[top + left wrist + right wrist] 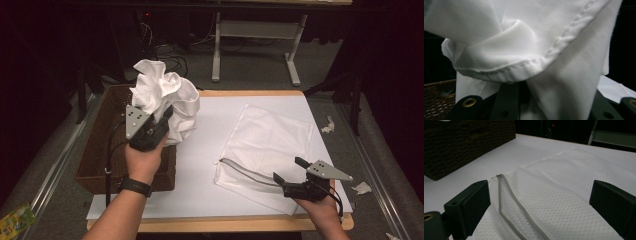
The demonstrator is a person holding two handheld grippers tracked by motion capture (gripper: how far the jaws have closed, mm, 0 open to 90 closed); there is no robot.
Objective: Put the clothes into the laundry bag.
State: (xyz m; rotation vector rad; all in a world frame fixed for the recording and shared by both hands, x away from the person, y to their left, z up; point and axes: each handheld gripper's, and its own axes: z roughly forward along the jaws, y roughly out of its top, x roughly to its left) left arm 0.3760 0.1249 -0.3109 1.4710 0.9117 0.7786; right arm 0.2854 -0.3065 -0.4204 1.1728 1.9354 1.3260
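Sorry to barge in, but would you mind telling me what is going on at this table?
A person works with a hand-held gripper in each hand. The left gripper is shut on a bunched white cloth, held up above the edge of a brown wicker basket at the table's left. The right gripper is open and sits low at the near edge of a white mesh bag lying flat on the white table, its jaws on either side of the bag's grey zipper, which stands open.

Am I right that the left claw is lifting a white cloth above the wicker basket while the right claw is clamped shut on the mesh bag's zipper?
Not quite: the right claw stands open over the mesh bag, as the right gripper view shows. The left claw does hold the white cloth above the wicker basket.
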